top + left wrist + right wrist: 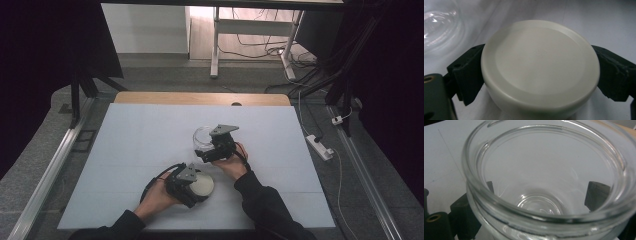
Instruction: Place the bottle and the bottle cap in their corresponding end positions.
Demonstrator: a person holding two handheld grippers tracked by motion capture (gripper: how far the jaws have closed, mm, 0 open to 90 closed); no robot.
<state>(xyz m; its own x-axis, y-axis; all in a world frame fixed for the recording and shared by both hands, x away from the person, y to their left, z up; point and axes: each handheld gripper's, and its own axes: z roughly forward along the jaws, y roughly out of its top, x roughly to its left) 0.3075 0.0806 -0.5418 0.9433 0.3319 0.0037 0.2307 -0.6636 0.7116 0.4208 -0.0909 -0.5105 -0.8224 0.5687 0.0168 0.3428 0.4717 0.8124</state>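
Observation:
A round white lid (203, 184) (540, 67) lies at the table's near middle, and my left gripper (192, 189) (540, 75) is shut on it, one black jaw against each side. A clear glass jar (203, 137) (549, 182) stands upright a little farther back, mouth open and nothing inside. My right gripper (212, 150) (541, 202) is shut on the jar's body, its jaws showing through the glass on both sides. The jar's edge (439, 25) also appears blurred at the upper left of the left gripper view.
A pale blue-white sheet (140, 145) covers the table, with a wooden edge (200, 98) at the far side. A power strip (320, 146) and cables lie on the floor to the right. Metal rails (55, 165) run along both sides.

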